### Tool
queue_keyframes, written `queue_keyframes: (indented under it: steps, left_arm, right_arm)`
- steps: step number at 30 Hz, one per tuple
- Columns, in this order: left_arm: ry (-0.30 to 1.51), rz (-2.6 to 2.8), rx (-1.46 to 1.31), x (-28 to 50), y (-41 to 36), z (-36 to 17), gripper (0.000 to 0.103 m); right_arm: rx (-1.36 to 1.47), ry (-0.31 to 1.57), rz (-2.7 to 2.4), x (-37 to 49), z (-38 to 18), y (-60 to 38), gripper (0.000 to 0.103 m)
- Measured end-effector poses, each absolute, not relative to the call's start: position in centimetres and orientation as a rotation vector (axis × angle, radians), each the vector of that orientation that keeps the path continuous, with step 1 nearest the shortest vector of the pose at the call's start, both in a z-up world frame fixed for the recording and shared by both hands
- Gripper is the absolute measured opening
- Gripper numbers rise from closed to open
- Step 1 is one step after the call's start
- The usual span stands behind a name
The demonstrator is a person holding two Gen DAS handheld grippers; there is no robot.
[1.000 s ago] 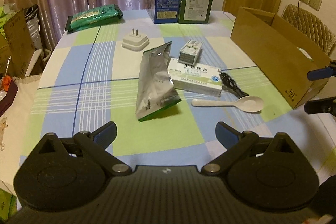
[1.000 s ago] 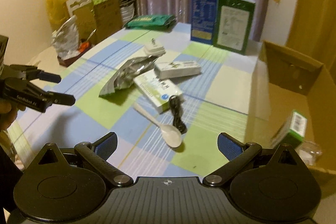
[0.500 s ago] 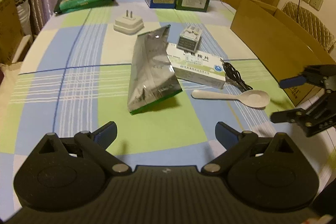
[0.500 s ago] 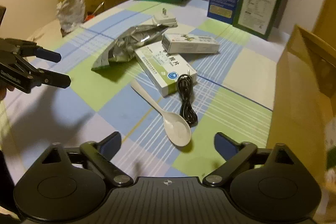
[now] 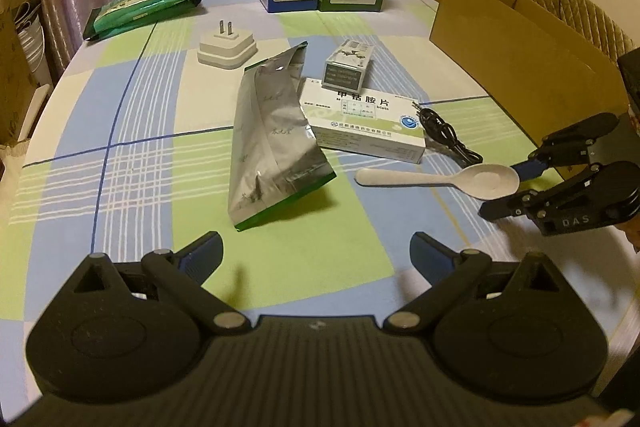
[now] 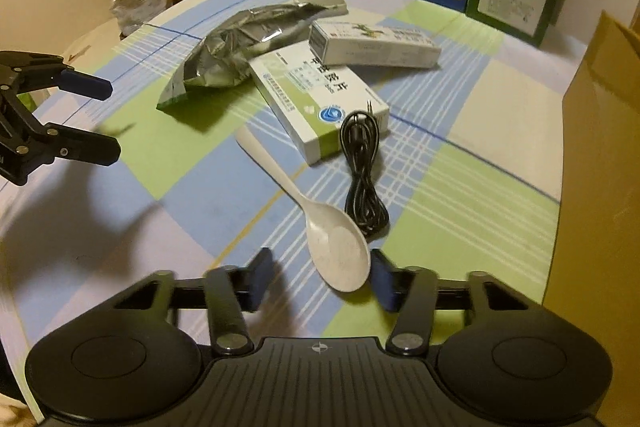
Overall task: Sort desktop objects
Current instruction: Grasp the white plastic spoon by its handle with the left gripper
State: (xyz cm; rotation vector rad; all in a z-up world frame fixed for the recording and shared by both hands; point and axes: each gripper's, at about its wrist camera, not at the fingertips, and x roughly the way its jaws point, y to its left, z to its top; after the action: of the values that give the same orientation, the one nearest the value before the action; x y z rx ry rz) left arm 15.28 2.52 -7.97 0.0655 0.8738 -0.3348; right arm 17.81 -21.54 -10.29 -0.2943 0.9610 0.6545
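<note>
Between the right tongs (image 6: 320,281): bowl of the white spoon (image 6: 338,253), flat on the tabletop (image 6: 460,211); handle runs away from the tongs toward the medicine box (image 6: 316,107).
Right tongs state: jaws closing, much narrower than a second ago; the far pad sits just beside the bowl's rim, the near pad is apart from it. No firm pinch visible yet, spoon not lifted.
Change since a second ago: right tongs have dropped low over the spoon, which now fills the gap; before, the spoon lay well ahead of wide jaws.
Just beyond the right tongs: coiled black cable (image 6: 362,171), close beside the spoon's bowl, one end leaning on the medicine box.
Far side of the right tongs: open cardboard box (image 6: 600,155), judged the drop-off for sorted items.
Left tongs (image 5: 316,251): jaws spread wide, nothing between them, hovering above bare tabletop.
Ahead of the left tongs: foil pouch (image 5: 268,143), then the medicine box with a smaller carton (image 5: 348,67) behind it; white plug adapter (image 5: 226,49) farther off.
Meaning for task: judged as the grasp step on the spoon, carry to the cardboard box next.
Risk: thin, shallow bowl may slip or tip out of the pads; cable close enough to snag.
</note>
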Motion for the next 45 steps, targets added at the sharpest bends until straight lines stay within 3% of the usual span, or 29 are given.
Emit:
queue_keyframes:
  steps: [2,4,5,14,33,45]
  left_arm:
    - [0.877,-0.335,0.070,15.3,2.5,-8.0,0.098]
    - [0.878,-0.335,0.072,15.2,2.6,-8.0,0.098]
    - [0.878,-0.335,0.073,15.2,2.6,-8.0,0.098]
    - [0.879,-0.349,0.064,14.4,2.8,-7.8,0.098]
    - [0.931,-0.499,0.137,13.0,-0.7,-9.1,0.097]
    - [0.936,-0.501,0.142,13.1,-1.0,-9.3,0.097]
  right_arm:
    - [-0.270,0.964,0.650,17.6,-10.2,-21.5,0.020]
    - [-0.214,0.990,0.665,17.6,-10.0,-21.5,0.007]
    - [-0.196,1.000,0.673,17.5,-10.0,-21.4,0.006]
    - [0.001,1.130,0.785,17.4,-10.0,-19.7,0.006]
    - [-0.046,1.012,0.639,16.7,-8.7,-23.8,0.010]
    - [-0.046,1.080,0.678,16.4,-9.6,-24.1,0.010]
